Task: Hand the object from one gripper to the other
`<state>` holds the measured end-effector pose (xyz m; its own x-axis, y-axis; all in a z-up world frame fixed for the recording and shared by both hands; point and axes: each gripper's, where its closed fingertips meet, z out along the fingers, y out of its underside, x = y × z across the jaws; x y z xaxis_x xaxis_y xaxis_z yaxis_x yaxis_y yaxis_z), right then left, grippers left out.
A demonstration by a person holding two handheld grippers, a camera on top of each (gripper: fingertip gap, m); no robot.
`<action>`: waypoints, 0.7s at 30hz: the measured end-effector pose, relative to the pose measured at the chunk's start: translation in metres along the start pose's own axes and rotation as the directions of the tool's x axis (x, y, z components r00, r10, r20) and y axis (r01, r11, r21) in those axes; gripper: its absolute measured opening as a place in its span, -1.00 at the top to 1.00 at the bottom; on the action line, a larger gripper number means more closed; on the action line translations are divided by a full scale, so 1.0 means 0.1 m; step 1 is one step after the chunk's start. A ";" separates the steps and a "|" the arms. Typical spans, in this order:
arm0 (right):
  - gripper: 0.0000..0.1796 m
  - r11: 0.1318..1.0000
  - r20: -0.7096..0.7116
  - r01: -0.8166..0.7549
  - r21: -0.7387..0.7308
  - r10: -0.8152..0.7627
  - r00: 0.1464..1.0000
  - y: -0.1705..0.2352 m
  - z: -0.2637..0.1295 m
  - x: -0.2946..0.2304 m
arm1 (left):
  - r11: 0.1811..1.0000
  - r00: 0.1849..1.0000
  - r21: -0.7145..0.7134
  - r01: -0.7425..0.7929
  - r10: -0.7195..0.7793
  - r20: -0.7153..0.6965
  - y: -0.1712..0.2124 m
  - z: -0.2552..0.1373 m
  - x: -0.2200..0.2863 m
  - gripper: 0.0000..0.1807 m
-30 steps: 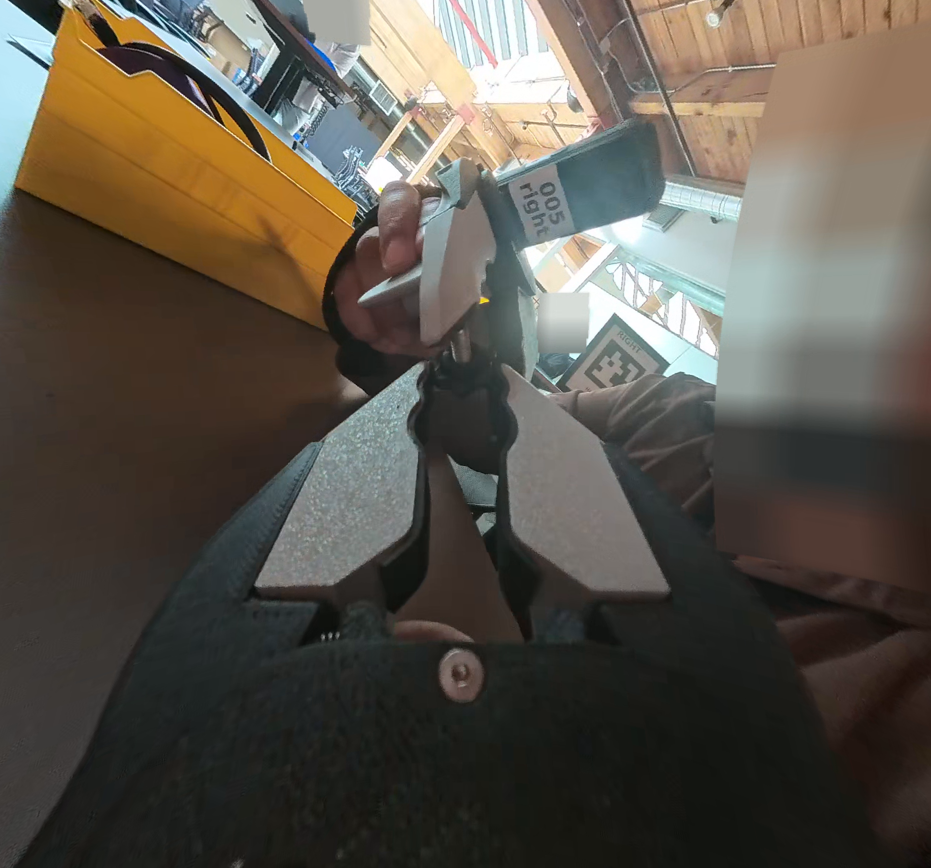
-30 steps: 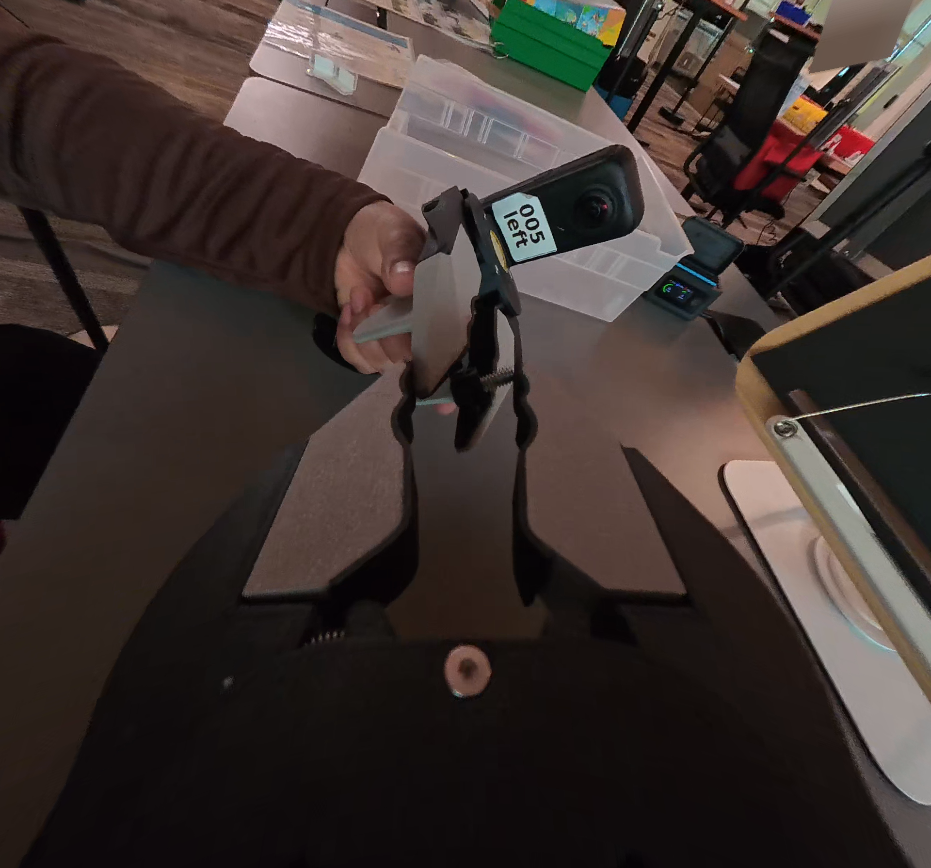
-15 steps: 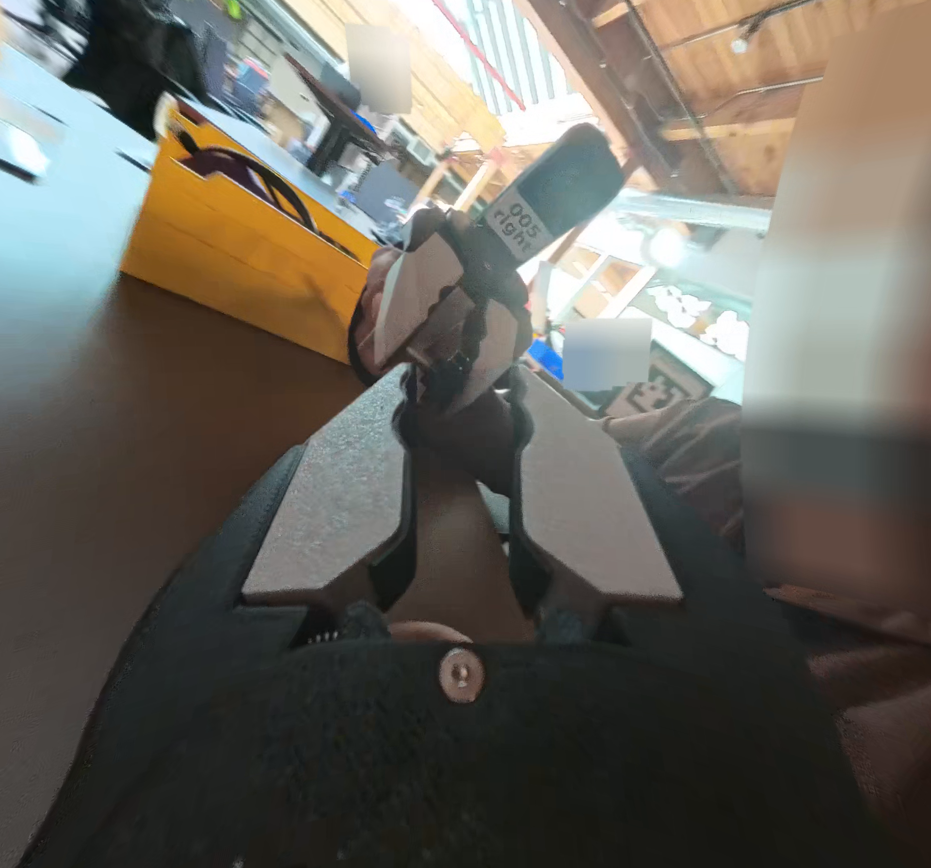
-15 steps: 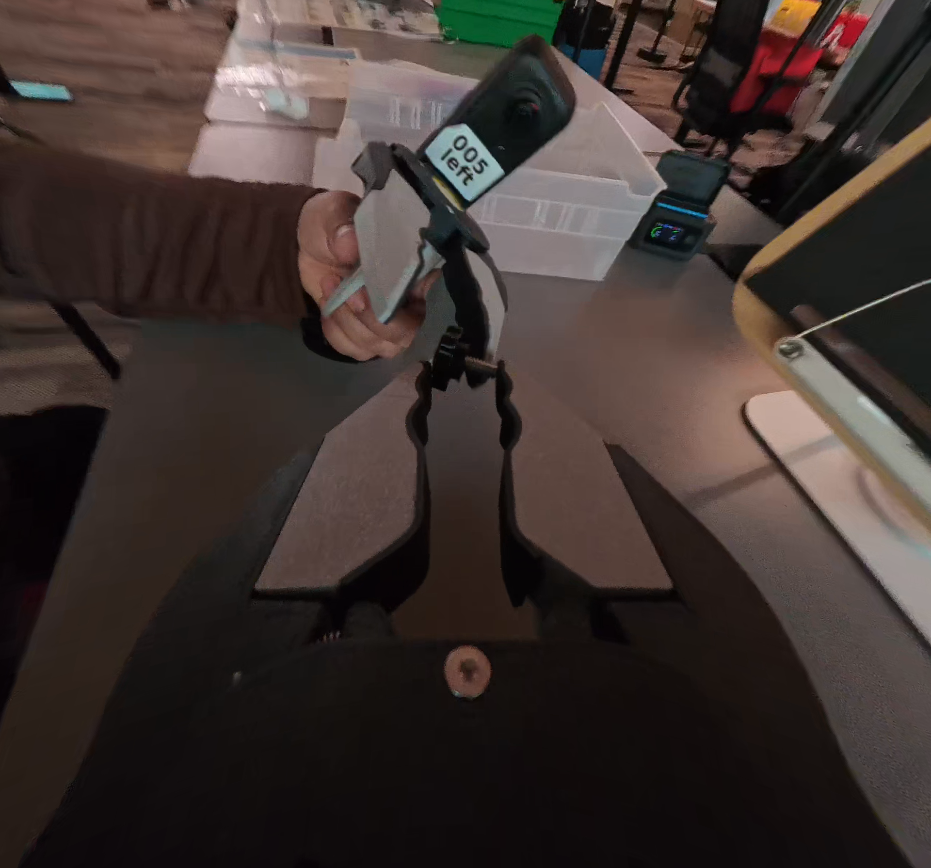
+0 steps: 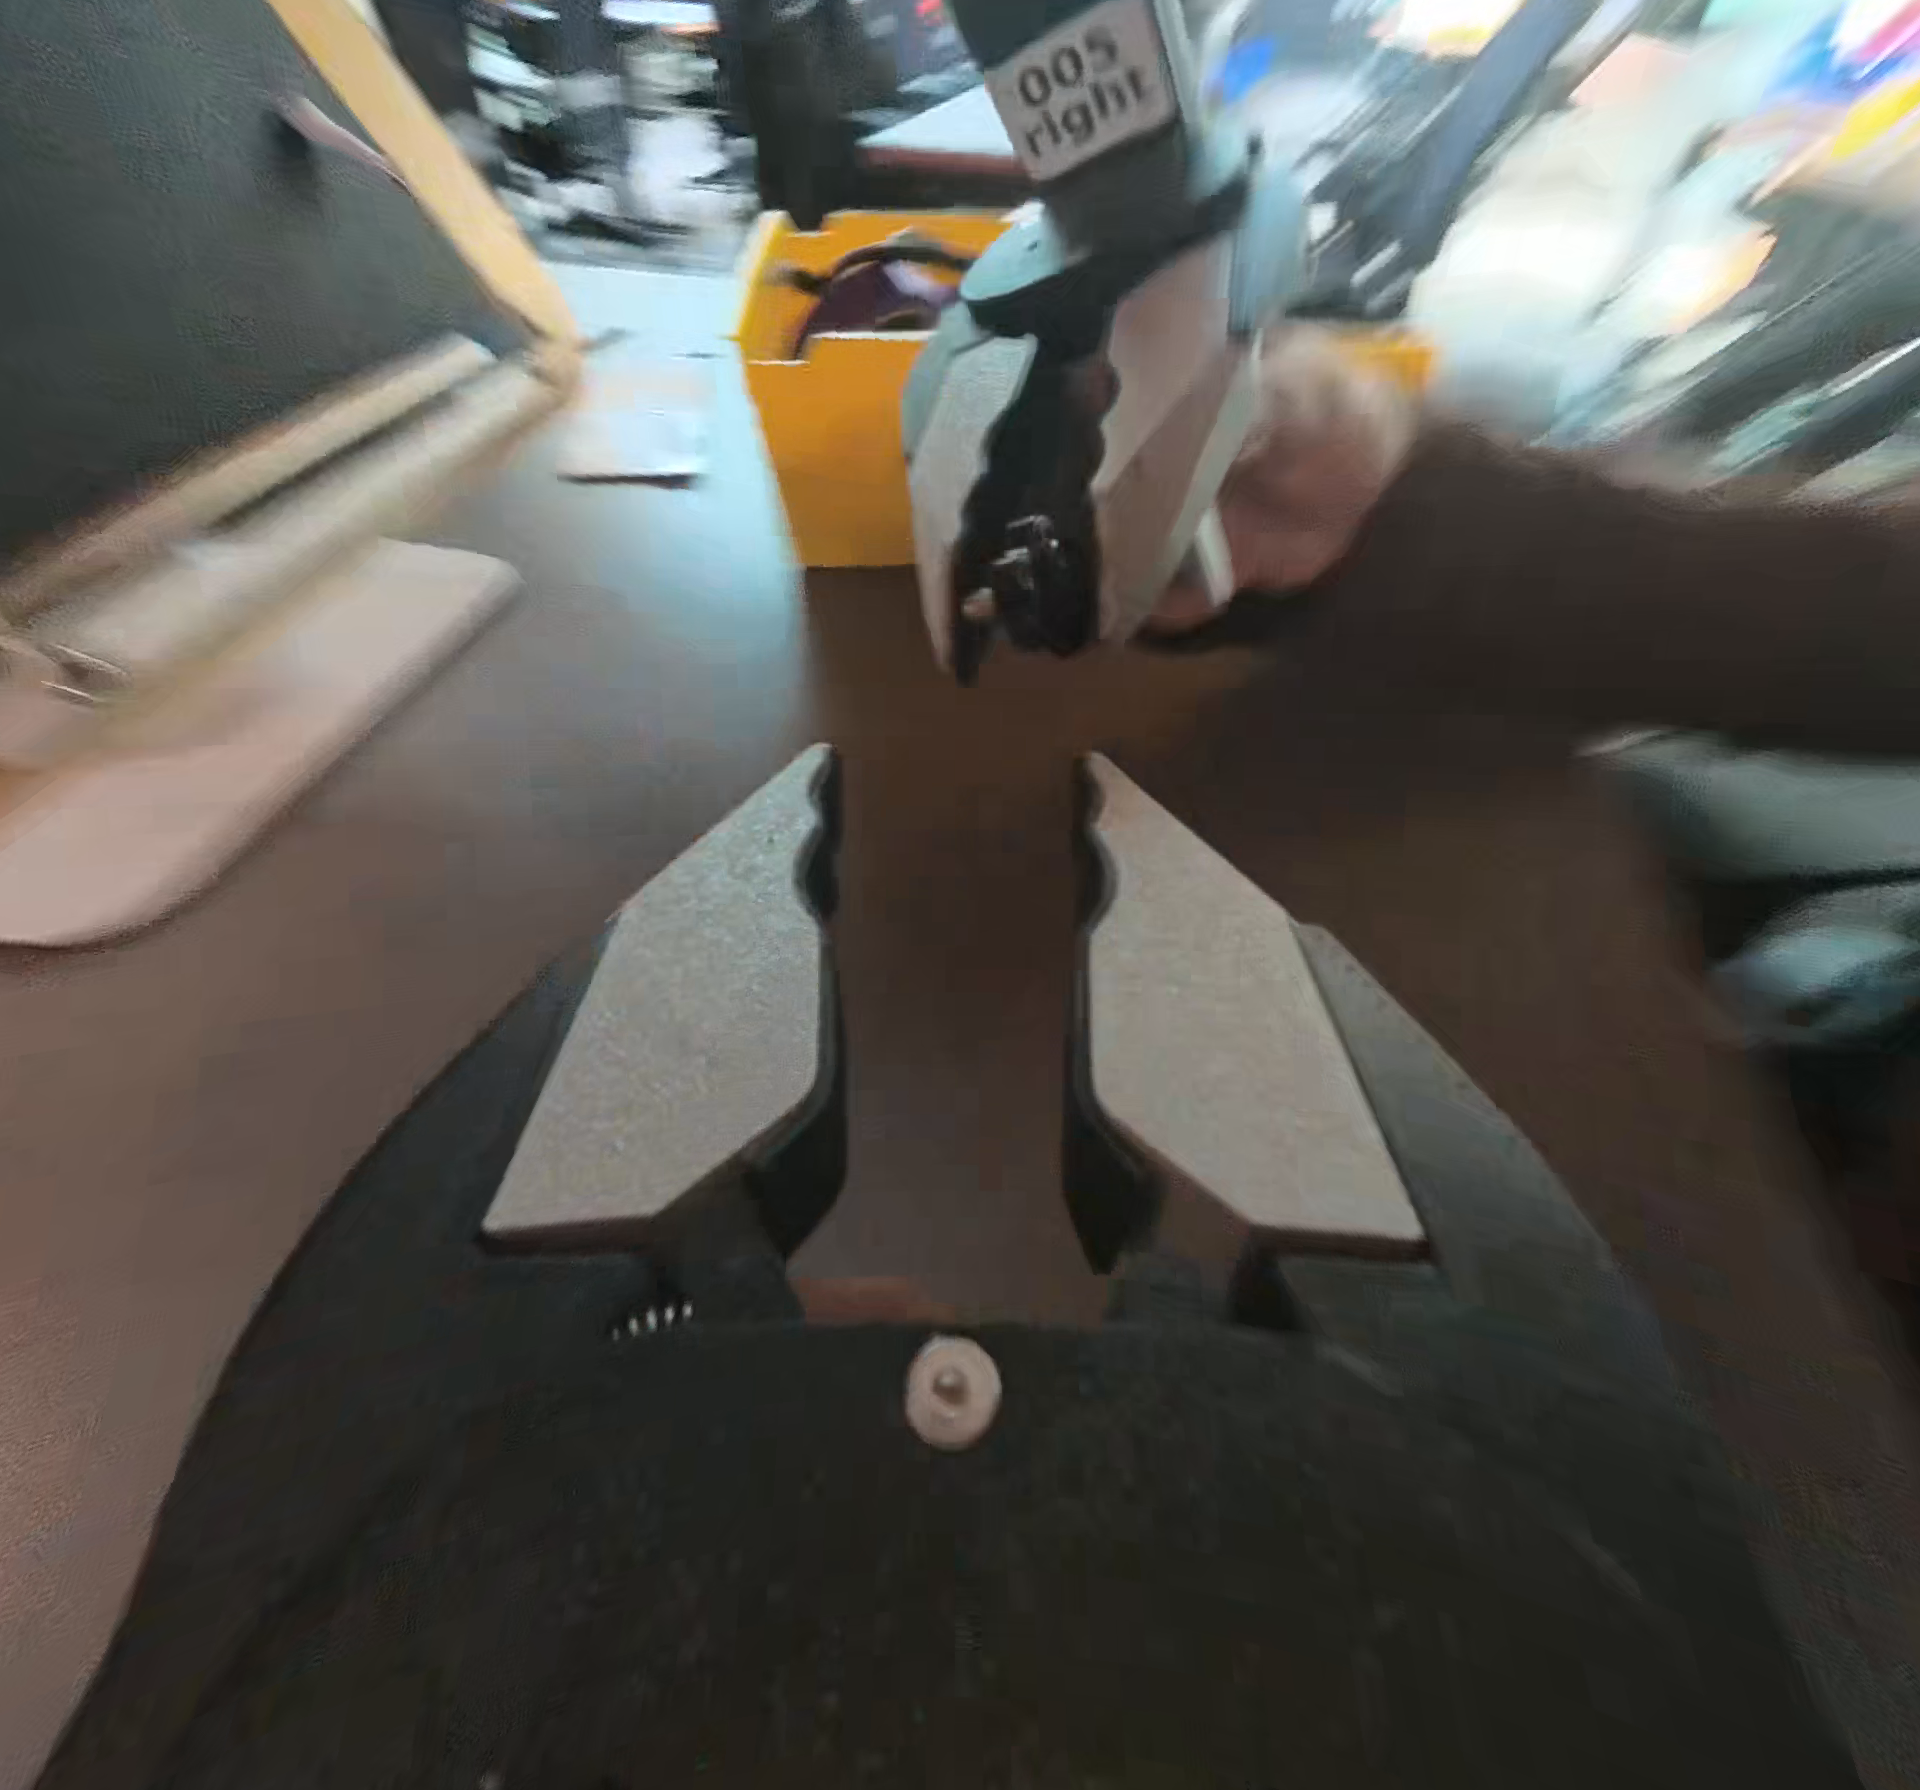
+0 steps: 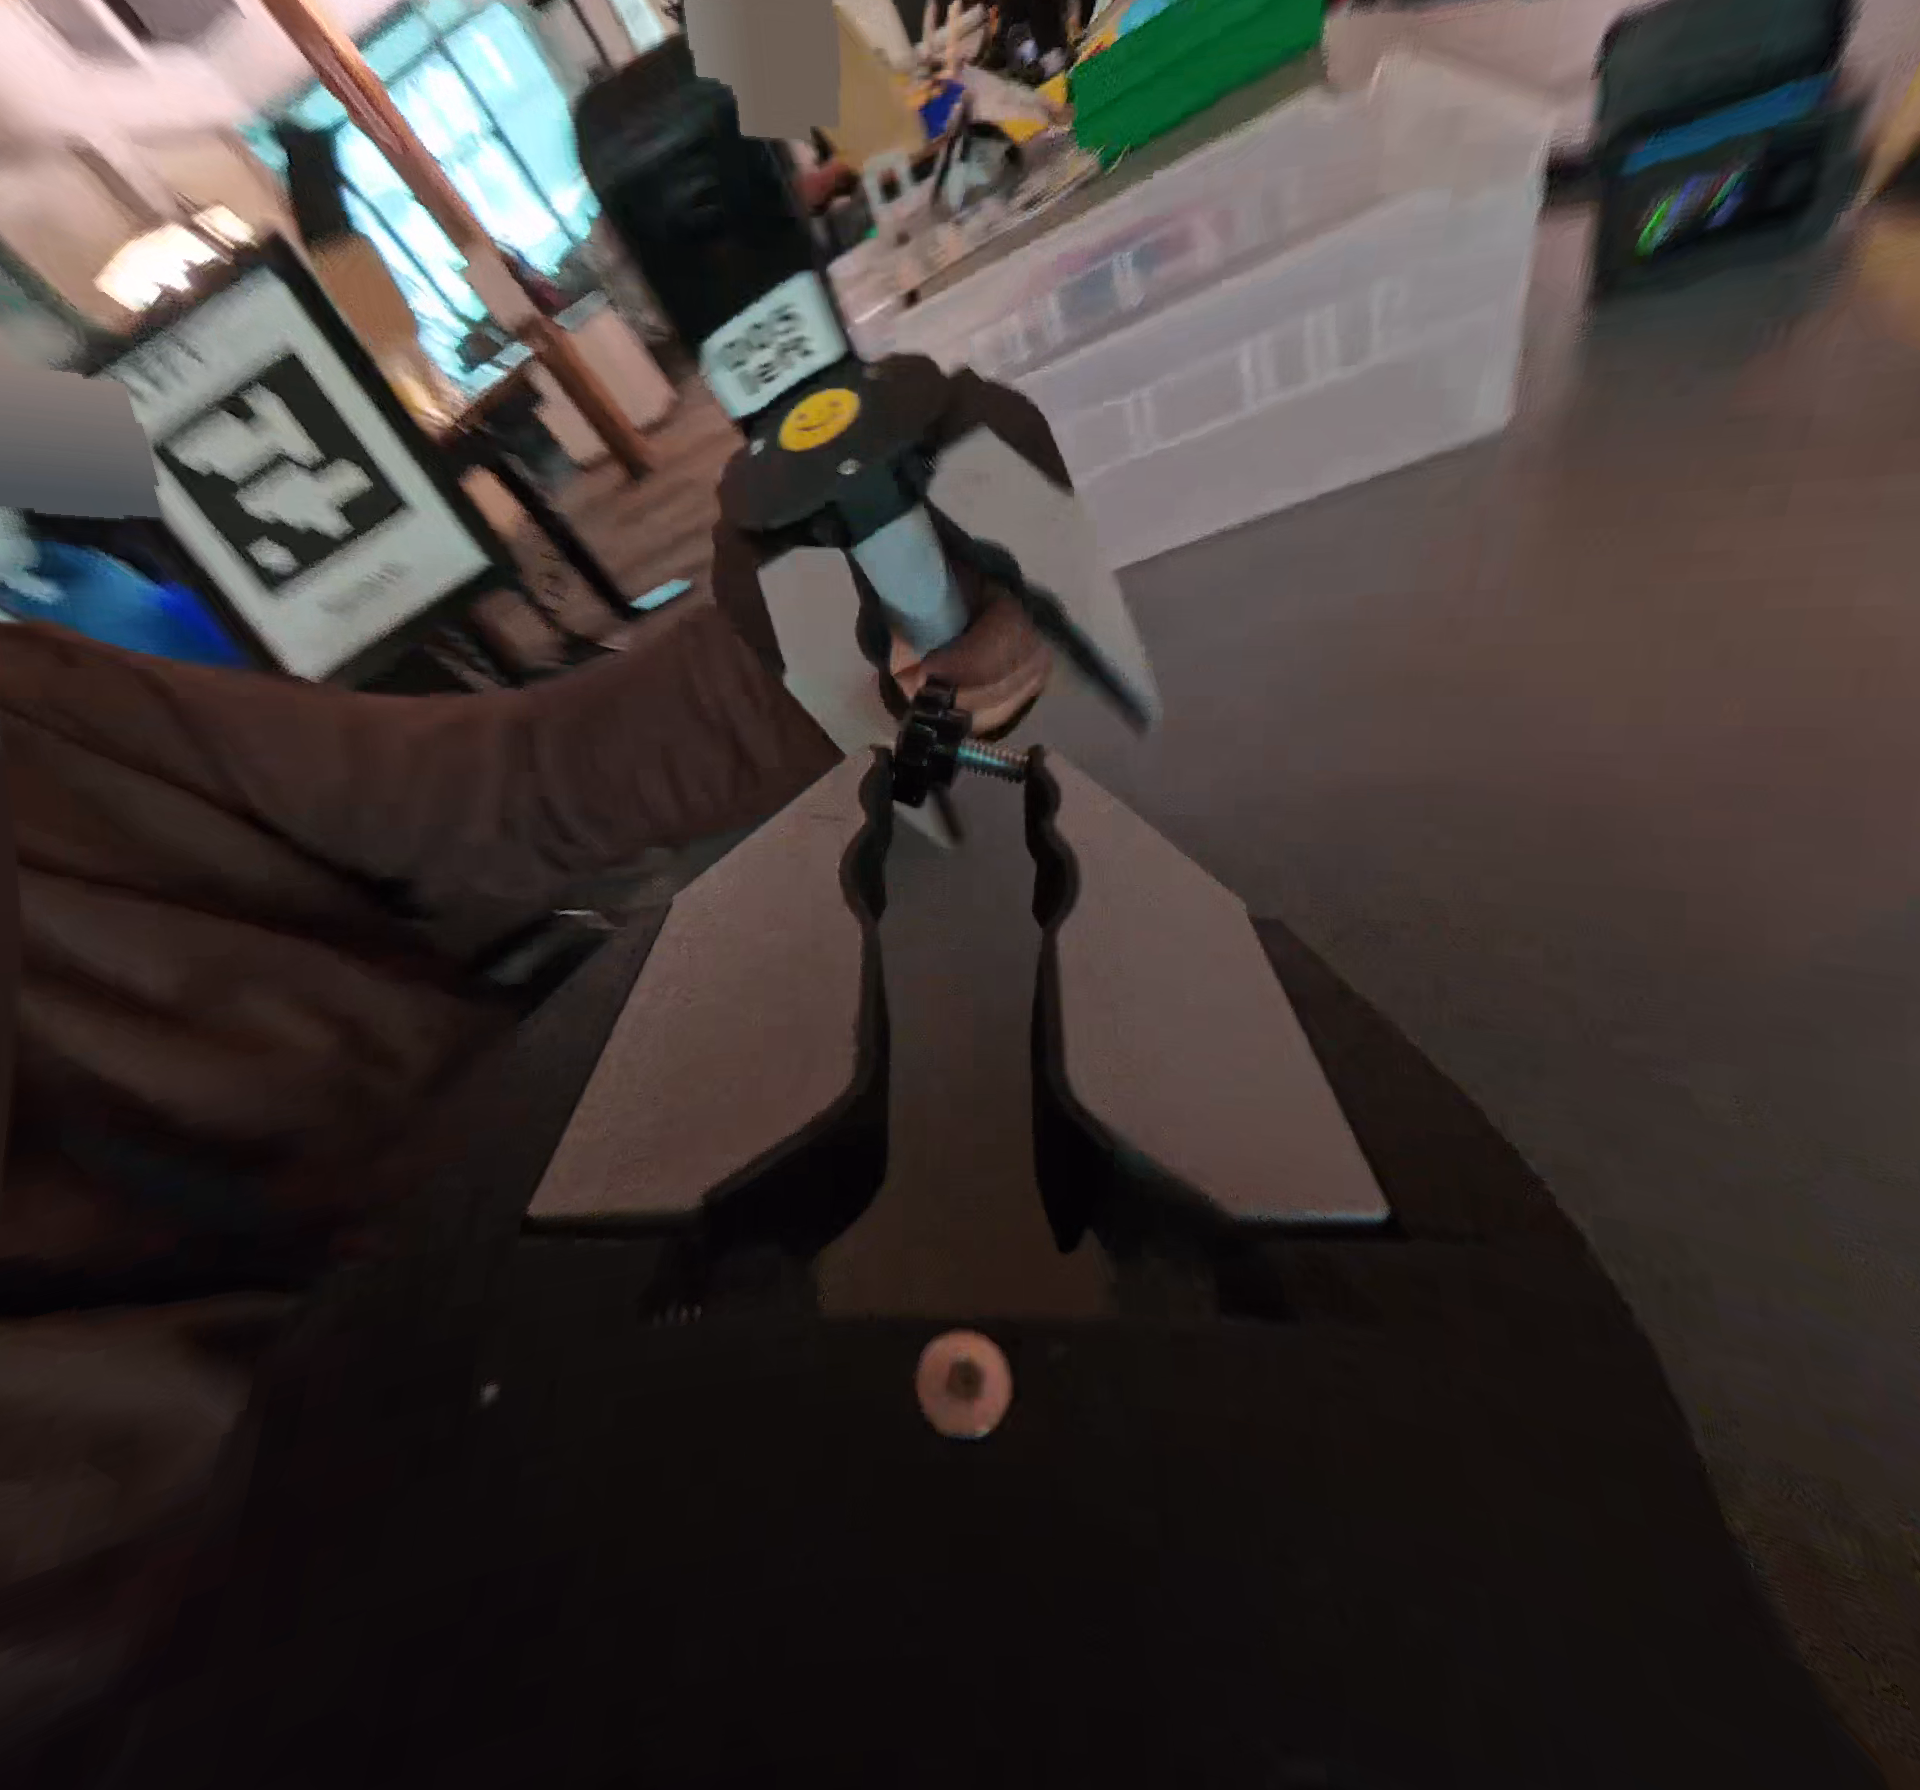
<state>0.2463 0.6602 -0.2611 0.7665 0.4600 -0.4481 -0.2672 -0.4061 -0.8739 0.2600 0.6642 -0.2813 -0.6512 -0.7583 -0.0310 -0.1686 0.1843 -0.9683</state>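
Observation:
The object is a black knob screw with a silver threaded shaft. My right gripper is shut on it at the fingertips, knob toward the left finger. In the left wrist view the right gripper hangs ahead of me, pointing down, with the screw between its fingers. My left gripper is open and empty, a short way back from the screw. A hand in a brown sleeve holds the left gripper's grey handle just behind the screw. Both views are motion-blurred.
A yellow bin stands on the dark table behind the right gripper. A wood-framed monitor on a pale base is at the left. A clear plastic organiser, a green bin and a marker board lie beyond.
The left gripper has opened, let go of the screw and drawn back. The right gripper keeps hold of the screw. Both grippers have swung round, and the views now look level across the table.

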 end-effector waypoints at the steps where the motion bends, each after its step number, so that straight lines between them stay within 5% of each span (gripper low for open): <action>1: 0.75 0.995 0.047 -0.095 -0.023 0.096 0.994 0.06 0.01 0.01 | 0.990 0.986 -0.029 -0.141 0.143 0.090 0.01 0.01 -0.04 0.48; 5: 0.75 0.942 0.086 -0.320 -0.099 0.329 0.941 0.27 0.05 0.12 | 0.872 0.854 -0.082 -0.482 0.488 0.181 0.00 0.09 0.09 0.54; 13: 0.75 0.941 0.098 -0.310 -0.137 0.324 0.941 0.32 0.10 0.06 | 0.789 0.765 -0.164 -0.592 0.615 0.193 0.08 0.15 0.09 0.78; 17: 0.56 0.956 0.112 -0.293 -0.022 0.293 0.950 0.09 -0.04 0.11 | 0.910 0.890 0.012 -0.414 0.401 0.217 -0.16 0.07 0.06 0.79; 21: 0.49 0.991 -0.030 -0.105 0.077 0.108 0.994 -0.11 -0.23 0.22 | 0.974 0.998 0.224 0.031 -0.043 0.048 -0.32 -0.03 -0.02 0.80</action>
<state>0.2793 0.6561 -0.2568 0.7505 0.3893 -0.5340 -0.3909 -0.3901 -0.8337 0.2645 0.6622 -0.2496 -0.6069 -0.7947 -0.0016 -0.0183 0.0160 -0.9997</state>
